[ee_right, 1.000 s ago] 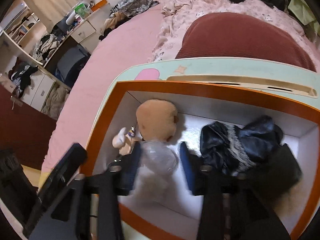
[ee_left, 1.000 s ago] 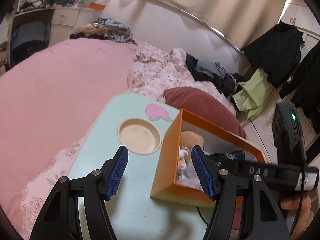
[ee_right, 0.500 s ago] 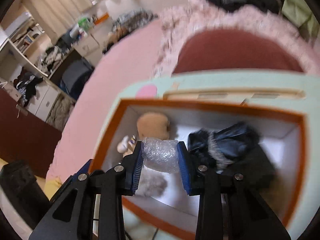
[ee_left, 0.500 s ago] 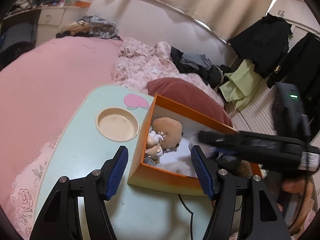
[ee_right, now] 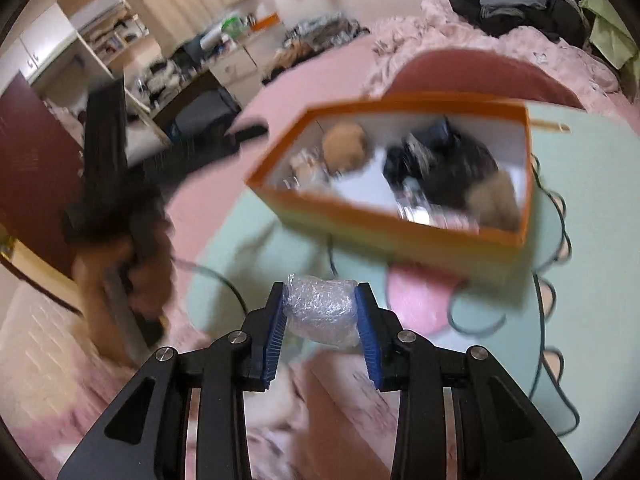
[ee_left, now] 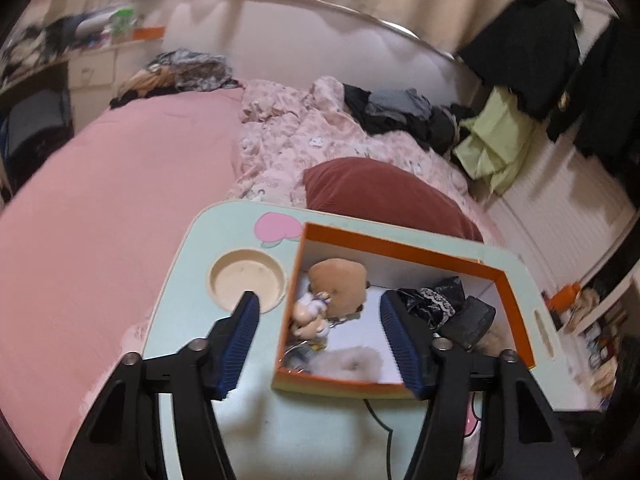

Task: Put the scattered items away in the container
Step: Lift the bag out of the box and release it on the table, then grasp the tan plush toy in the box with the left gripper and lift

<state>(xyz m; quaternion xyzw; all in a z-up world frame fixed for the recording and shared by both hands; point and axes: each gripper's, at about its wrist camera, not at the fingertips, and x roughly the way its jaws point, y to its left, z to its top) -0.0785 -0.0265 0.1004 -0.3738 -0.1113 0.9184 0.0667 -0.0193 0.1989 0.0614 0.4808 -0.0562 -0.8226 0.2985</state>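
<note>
An orange box (ee_left: 400,246) (ee_right: 384,216) with a white inside stands on a mint lap table (ee_left: 192,312). In it lie a tan plush (ee_left: 338,280), a small doll (ee_left: 310,316), black lace cloth (ee_left: 434,304) and white fluff (ee_left: 352,364). My left gripper (ee_left: 320,298) hovers over the box's left wall; its jaws are closing with nothing gripped between them. My right gripper (ee_right: 321,290) is shut on a clear bubble-wrap bundle (ee_right: 322,310), held in front of the box over the table's near edge.
A round cup recess (ee_left: 246,282) sits left of the box. A black cable (ee_right: 560,240) loops over the table by the box. The table rests on a pink bed (ee_left: 100,200) with a red pillow (ee_left: 380,192) behind. A hand holding the left gripper (ee_right: 108,160) shows blurred.
My right gripper shut on the bubble-wrap bundle inside the box and drew back out with it, leaving the left wrist view. My left gripper rose and its jaws narrowed.
</note>
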